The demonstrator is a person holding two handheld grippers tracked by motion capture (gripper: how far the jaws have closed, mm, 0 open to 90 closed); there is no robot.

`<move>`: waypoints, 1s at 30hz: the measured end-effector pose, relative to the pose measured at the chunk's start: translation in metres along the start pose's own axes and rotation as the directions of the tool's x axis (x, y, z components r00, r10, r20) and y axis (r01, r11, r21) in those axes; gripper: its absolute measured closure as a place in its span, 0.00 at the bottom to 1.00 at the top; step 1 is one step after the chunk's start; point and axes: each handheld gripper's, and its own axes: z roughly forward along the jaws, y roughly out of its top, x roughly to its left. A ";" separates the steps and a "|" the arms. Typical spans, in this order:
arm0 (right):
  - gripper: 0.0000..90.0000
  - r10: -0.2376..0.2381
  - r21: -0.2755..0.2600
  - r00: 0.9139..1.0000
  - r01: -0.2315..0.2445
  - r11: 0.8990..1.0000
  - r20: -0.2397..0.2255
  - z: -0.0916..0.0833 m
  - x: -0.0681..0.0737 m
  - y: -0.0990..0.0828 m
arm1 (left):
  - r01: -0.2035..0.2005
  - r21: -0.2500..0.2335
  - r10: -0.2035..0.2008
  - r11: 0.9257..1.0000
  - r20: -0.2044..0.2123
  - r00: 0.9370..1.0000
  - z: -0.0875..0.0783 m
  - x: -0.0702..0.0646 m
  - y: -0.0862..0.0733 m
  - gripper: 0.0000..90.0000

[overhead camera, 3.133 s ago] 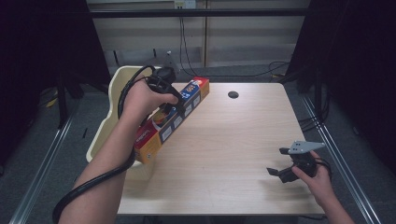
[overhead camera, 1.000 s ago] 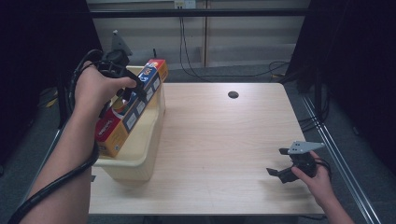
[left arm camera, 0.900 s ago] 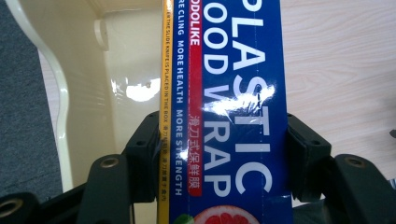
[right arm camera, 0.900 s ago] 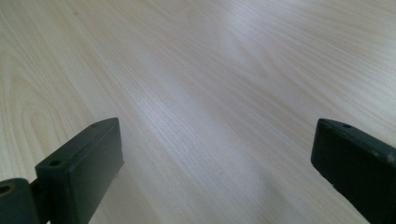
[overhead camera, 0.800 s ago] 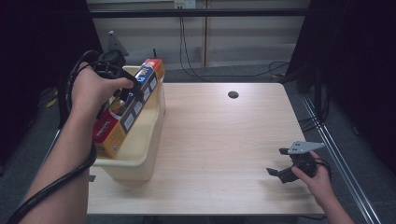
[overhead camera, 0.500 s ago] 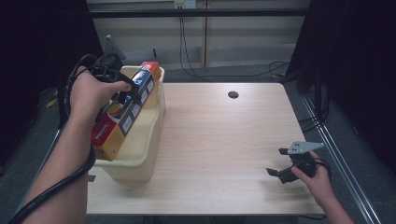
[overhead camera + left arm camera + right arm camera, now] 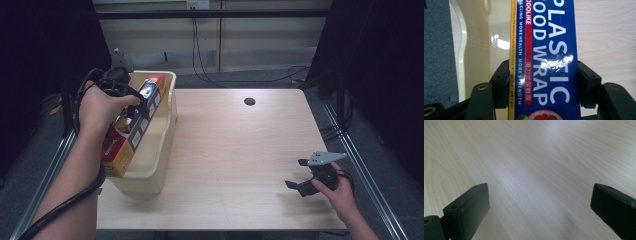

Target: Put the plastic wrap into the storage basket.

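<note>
The left gripper (image 7: 134, 102) clamps a long blue, red and yellow cardboard box of plastic wrap (image 7: 131, 125) across its width, both black jaws pressed flat against the box's long sides, as the left gripper view shows. In that view the box (image 7: 544, 57) carries white lettering on blue, a yellow edge strip, and a red fruit picture at the near end. Seen from the high view, the box lies tilted lengthwise inside a cream plastic tub (image 7: 162, 137) that stands at the left edge of the pale wooden table (image 7: 240, 150), partly overhanging it. The box's far red end rests near the tub's far rim, and its near orange-yellow end sits lower, against the tub's left wall. The left hand (image 7: 100, 110) wraps the gripper's body, with a black cable looping down along the forearm.

The right gripper (image 7: 300, 175) rests near the table's right front corner, well apart from the tub, held by the right hand (image 7: 336, 187). Its jaws stand wide apart with only bare wood between them (image 7: 536, 185). A grey three-cornered plate (image 7: 325, 158) sits on top of it.

A small dark round hole (image 7: 249, 101) marks the table's far side.
</note>
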 end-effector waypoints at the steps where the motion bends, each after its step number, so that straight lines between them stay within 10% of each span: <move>1: 0.02 0.001 -0.001 1.000 -0.001 1.000 0.001 0.000 0.000 0.000 | 0.003 0.000 -0.003 1.000 0.002 1.000 0.002 0.001 0.000 0.45; 30: 0.02 -0.010 0.001 1.000 0.010 1.000 -0.007 0.001 0.001 0.001 | 0.093 0.059 -0.094 0.994 0.014 0.995 0.043 0.012 -0.010 0.45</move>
